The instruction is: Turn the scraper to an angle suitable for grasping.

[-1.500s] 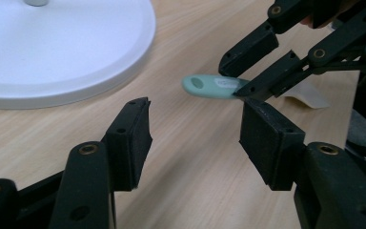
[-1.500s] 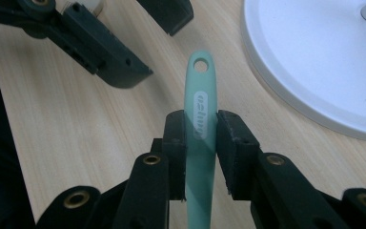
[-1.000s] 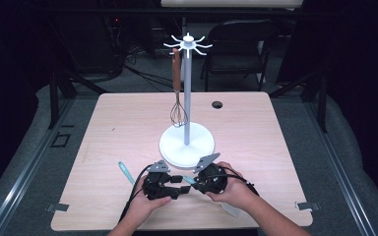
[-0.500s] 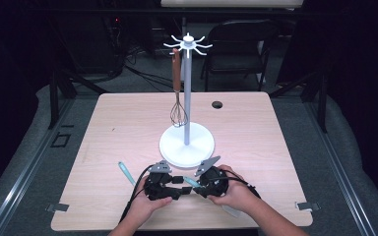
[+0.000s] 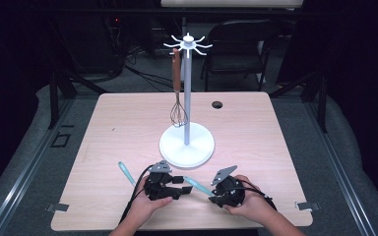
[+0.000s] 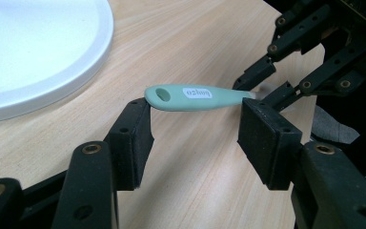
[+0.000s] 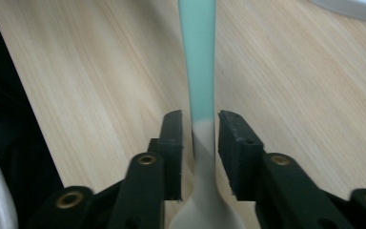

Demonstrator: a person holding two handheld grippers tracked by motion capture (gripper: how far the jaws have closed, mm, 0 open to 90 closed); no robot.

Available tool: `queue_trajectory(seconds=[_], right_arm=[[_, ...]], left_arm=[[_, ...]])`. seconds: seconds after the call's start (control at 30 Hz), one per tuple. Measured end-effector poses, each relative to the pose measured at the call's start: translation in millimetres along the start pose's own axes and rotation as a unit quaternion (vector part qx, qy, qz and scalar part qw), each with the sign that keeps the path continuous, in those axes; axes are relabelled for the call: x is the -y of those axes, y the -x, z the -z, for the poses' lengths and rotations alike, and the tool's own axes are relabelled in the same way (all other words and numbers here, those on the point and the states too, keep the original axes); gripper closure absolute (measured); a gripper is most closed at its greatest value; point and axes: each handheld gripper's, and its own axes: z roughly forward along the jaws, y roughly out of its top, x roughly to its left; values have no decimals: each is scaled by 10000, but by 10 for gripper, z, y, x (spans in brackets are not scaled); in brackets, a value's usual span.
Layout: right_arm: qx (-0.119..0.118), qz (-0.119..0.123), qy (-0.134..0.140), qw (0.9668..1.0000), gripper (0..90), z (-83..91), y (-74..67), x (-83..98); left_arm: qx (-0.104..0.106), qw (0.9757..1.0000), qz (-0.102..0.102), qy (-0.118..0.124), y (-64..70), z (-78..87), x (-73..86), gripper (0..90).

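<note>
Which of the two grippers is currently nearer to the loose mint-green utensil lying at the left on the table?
Left. The left gripper sits just right of that loose mint-green utensil, apart from it. The right gripper is farther right, jaws around a second mint-handled utensil.

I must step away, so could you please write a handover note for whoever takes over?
Left gripper: open, handle end of the mint utensil over its pads, ungripped.
Right gripper: jaws just closing, now clamped on that utensil's neck, holding it off the table.
Done: whisk hangs on the stand.
Left: probably hang this utensil and the second mint utensil lying on the table.
</note>
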Motion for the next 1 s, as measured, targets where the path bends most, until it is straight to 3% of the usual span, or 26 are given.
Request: queue_trajectory(seconds=[0.13, 0.23, 0.3, 0.53, 0.67, 0.9, 1.0], right_arm=[[108, 136, -109, 9998, 792, 7, -16, 39], [78, 160, -69, 9998, 803, 5, -27, 30], [119, 305, -114, 9994, 806, 17, -34, 6], [103, 195, 318, 9993, 808, 12, -107, -132], [139, 188, 484, 9986, 808, -4, -148, -246], [153, 2, 902, 9958, 808, -14, -180, -406], [176, 7, 1033, 9945, 809, -6, -199, -464]], left_arm=[[-7, 10000, 8, 10, 5, 2, 0, 458], [-45, 10000, 19, 40, 4, 13, -4, 462], [-63, 9999, 72, 85, -4, 27, -6, 469], [-17, 9995, 246, 204, -17, 68, -18, 491], [37, 9986, 378, 379, -17, 115, -29, 549], [-48, 9973, 349, 639, 7, 265, -118, 664], [-71, 9968, 233, 764, 36, 341, -184, 706]])
